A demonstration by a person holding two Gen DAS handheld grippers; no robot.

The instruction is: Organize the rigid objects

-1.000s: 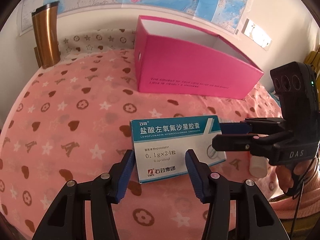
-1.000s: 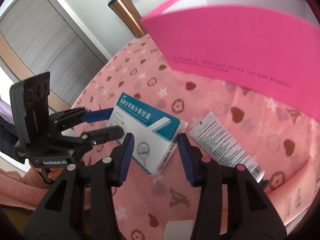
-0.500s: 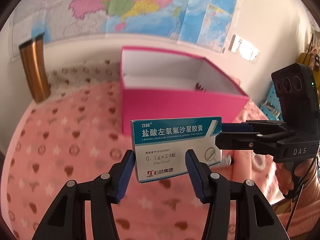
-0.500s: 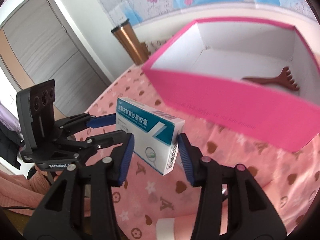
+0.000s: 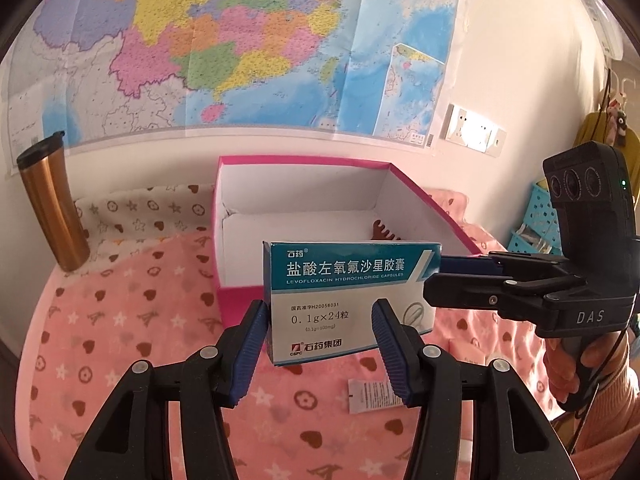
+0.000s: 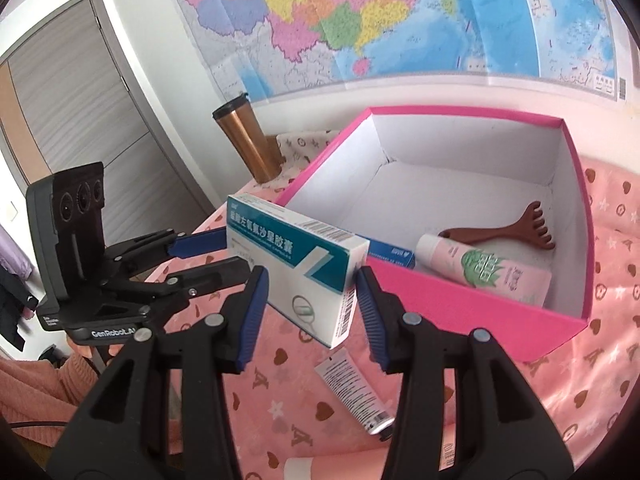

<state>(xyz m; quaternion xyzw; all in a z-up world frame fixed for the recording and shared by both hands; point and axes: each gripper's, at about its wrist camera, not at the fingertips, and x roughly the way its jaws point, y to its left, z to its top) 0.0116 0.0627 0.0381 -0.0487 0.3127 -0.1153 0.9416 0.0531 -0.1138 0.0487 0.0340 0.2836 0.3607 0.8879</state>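
1. The carton (image 5: 348, 280) is off the blanket (image 5: 120, 320) now. A second ago it lay flat there; now it hangs in the air, about level with the near wall of the pink box (image 5: 240, 300), which stands at 12 o'clock just beyond it.
2. Both grippers have risen with it. My left gripper (image 5: 320, 316) has one pad against the carton's edge and the other across its face, which I read as a pinch on that end. The right gripper (image 6: 310, 296) pinches the barcoded end, reaching in from 3 o'clock in the left view.
3. The lift opens up the inside of the pink box. From the right camera, at 1 o'clock, I see a wooden massager (image 6: 516, 232), a pink tube (image 6: 480, 268) and a blue pack (image 6: 390, 254) on its floor.
4. I judge the pick done and the carry begun: the carton must still clear the near wall and go forward to 12 o'clock before release.
5. A white tube (image 6: 352, 388) lies on the blanket at 6 o'clock below the carton, so more sorting waits.
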